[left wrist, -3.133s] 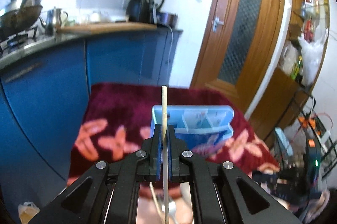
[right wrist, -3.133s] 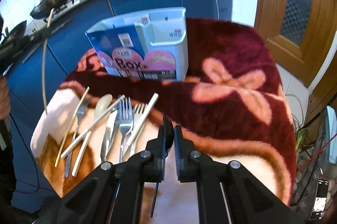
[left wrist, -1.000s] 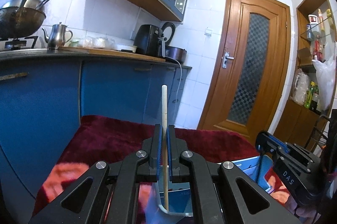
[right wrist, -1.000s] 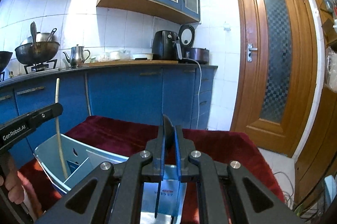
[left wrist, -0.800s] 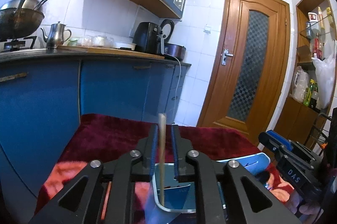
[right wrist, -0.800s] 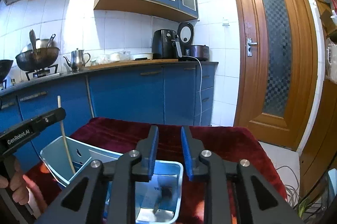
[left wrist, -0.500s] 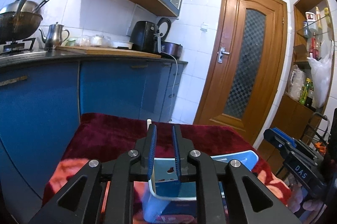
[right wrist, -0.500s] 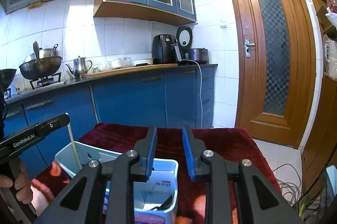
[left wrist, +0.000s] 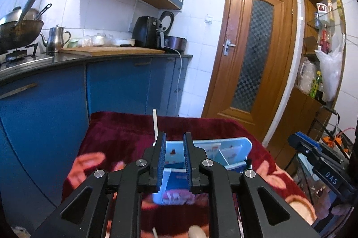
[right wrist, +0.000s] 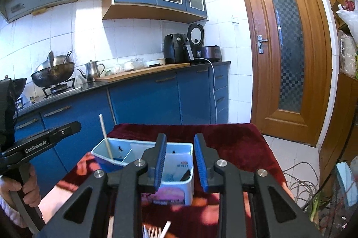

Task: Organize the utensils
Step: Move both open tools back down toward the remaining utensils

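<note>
Blue plastic made up the divided box (right wrist: 143,159), which stood on the dark red flowered cloth (right wrist: 235,139) in the lower middle of the right wrist frame. A pale chopstick (right wrist: 105,137) leaned in its left compartment, its tip rising above the rim; a dark utensil (right wrist: 185,174) lay in the right compartment.

The left gripper (left wrist: 174,159) had its jaws a little apart with nothing between them, the chopstick (left wrist: 155,123) showing just left of and beyond its left finger. The right gripper (right wrist: 179,161) stood somewhat wider and was likewise empty. Both pairs of jaws had just been opening, and nothing was between either pair.

Both deliveries looked finished, so the step in hand seemed to be drawing back from the box and going for more cutlery. A fork (right wrist: 153,232) and a light stick (right wrist: 164,229) showed at the bottom edge of the right wrist frame, close under the gripper.

To do this well, I would lift each gripper clear of the box rim before swinging it away, since a finger catching the wall could tip the light box or knock the leaning chopstick out. Then tilt down towards the remaining pieces, pick one lying apart from its neighbours, and close across its handle, not its head.
</note>
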A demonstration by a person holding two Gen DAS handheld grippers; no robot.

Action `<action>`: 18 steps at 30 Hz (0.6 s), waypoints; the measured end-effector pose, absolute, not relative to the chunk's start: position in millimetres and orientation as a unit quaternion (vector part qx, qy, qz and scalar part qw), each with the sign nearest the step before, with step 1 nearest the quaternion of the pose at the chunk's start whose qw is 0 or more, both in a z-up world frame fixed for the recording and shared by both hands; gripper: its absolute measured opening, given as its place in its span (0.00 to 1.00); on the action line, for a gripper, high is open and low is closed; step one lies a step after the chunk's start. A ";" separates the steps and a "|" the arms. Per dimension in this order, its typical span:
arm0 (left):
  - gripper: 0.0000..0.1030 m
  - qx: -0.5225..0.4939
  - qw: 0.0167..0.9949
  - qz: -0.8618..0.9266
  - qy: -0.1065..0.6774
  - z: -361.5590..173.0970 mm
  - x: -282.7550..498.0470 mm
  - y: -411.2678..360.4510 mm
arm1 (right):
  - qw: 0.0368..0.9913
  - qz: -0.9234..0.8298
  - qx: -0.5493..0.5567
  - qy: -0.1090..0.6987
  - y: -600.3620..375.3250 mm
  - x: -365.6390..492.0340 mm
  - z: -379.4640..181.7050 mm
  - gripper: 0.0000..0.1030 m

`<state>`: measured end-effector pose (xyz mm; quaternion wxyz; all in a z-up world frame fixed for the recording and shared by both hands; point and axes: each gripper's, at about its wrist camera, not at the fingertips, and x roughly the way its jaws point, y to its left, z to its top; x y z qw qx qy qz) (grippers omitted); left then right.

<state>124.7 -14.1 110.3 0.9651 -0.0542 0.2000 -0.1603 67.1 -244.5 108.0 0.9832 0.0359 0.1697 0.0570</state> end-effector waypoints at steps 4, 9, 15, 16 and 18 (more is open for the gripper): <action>0.15 -0.051 0.961 -0.164 0.217 110.3 111.3 -13.4 | 0.982 0.059 0.031 0.179 -240.1 48.7 108.7 0.28; 0.15 -0.046 0.956 -0.169 0.236 106.2 95.9 -14.6 | 0.977 0.059 0.032 0.200 -237.4 30.2 106.6 0.28; 0.15 -0.037 0.947 -0.177 0.264 94.7 81.0 -19.0 | 0.970 0.054 0.051 0.234 -242.0 15.2 92.6 0.31; 0.15 -0.037 0.946 -0.179 0.269 92.0 79.2 -19.7 | 0.968 0.053 0.054 0.239 -243.0 13.3 89.7 0.31; 0.15 -0.037 0.941 -0.182 0.282 84.9 76.1 -22.4 | 0.965 0.051 0.060 0.250 -245.2 9.6 83.2 0.31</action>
